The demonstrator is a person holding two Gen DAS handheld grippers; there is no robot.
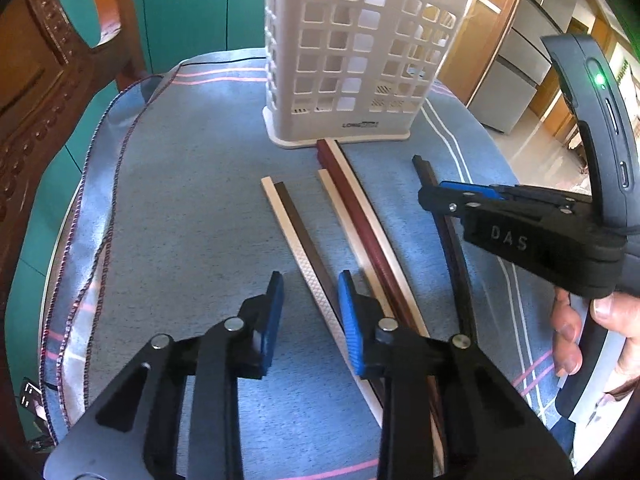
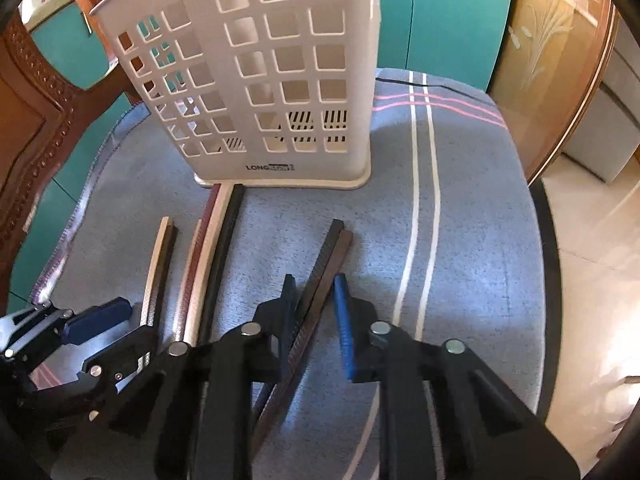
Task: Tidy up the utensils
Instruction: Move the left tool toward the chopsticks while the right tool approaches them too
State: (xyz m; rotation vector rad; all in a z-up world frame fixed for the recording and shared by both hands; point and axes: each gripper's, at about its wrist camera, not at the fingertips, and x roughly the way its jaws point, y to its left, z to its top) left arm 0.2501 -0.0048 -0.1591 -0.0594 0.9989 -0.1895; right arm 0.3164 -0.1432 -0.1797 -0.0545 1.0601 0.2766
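A white perforated utensil holder [image 1: 352,60] stands upright at the far end of a blue cloth; it also shows in the right wrist view [image 2: 280,80]. Several chopsticks lie in front of it: a cream and brown pair [image 1: 296,232], a cream and maroon group [image 1: 360,216] reaching the holder's base, and a dark pair [image 2: 320,280] on the right. My left gripper [image 1: 310,312] is open above the cream and brown pair. My right gripper [image 2: 314,312] is open with the dark pair between its fingers; it shows side-on in the left wrist view [image 1: 436,196].
The blue cloth [image 2: 460,220] with white and pink stripes covers a small round table. A carved wooden chair [image 1: 48,92] stands to the left. Teal cabinets [image 1: 192,4] are behind. The tiled floor [image 2: 592,280] drops off on the right.
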